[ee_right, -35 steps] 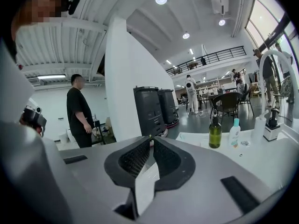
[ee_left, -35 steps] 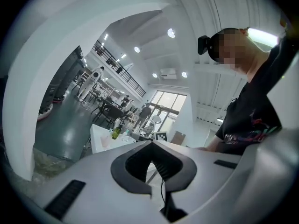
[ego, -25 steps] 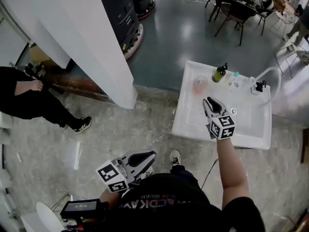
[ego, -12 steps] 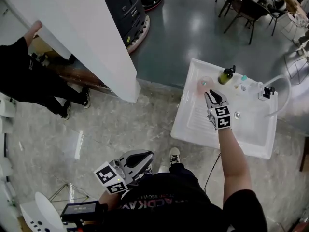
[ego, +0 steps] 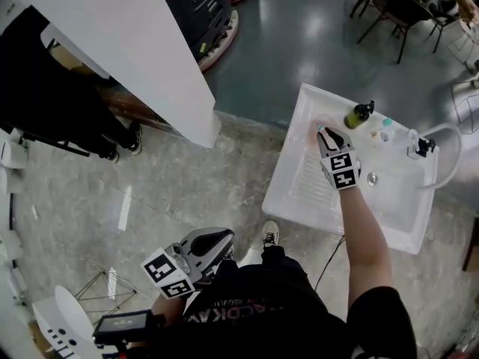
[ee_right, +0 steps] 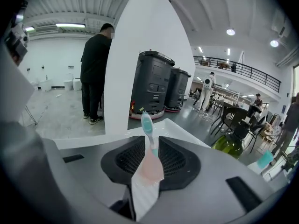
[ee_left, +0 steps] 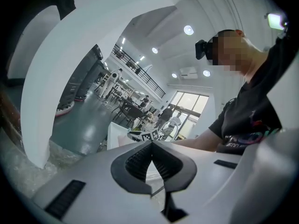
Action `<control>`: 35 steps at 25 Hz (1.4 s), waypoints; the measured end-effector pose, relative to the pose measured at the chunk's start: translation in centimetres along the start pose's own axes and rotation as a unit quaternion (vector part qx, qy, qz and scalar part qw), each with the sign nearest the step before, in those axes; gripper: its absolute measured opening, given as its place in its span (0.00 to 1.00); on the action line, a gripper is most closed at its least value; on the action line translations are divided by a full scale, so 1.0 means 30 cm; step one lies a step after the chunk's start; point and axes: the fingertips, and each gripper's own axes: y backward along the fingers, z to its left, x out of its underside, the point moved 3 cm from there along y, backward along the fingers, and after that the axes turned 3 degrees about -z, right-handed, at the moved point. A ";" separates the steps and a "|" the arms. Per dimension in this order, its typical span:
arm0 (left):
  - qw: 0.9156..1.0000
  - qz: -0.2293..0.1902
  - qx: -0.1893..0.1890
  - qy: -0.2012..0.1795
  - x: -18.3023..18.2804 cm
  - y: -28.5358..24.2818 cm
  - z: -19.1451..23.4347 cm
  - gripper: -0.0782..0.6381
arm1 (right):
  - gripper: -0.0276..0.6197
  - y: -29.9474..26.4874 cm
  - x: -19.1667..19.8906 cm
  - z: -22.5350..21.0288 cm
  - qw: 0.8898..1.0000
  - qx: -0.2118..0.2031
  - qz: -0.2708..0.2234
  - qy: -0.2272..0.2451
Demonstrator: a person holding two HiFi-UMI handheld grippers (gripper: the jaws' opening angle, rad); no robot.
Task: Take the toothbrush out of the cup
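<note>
Reaching out at about 1 o'clock in the head view, the right tongs point(ego: 327, 134) sit over the far left corner of a white sink point(ego: 314, 193), their tips right at a pink cup point(ego: 317, 123). In the right gripper view the cup point(ee_right: 149, 166) shows low between the two dark pads, and the toothbrush point(ee_right: 147, 124) stands upright in it, its teal head rising above the pads toward 12 o'clock. The right tongs point(ee_right: 152, 143) are narrowly apart, one pad on each side of the brush neck; from this angle they seem just clear of it, though contact is hard to judge. A green bottle point(ego: 356, 117) stands on the sink rim just beside the cup, at 3 o'clock from it (in the right gripper view it point(ee_right: 228, 143) shows at the right).

The left tongs point(ego: 227, 238) hang low at 7 o'clock, close to the person's body and well apart from the sink, over the stone floor point(ego: 165, 178). In the left gripper view these tongs point(ee_left: 152, 144) are closed together at the tips with nothing between them.
</note>
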 end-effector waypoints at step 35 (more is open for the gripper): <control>1.000 0.004 0.002 0.010 0.007 -0.005 0.010 0.12 | 0.10 0.006 -0.096 -0.079 0.999 0.030 -0.040 -0.015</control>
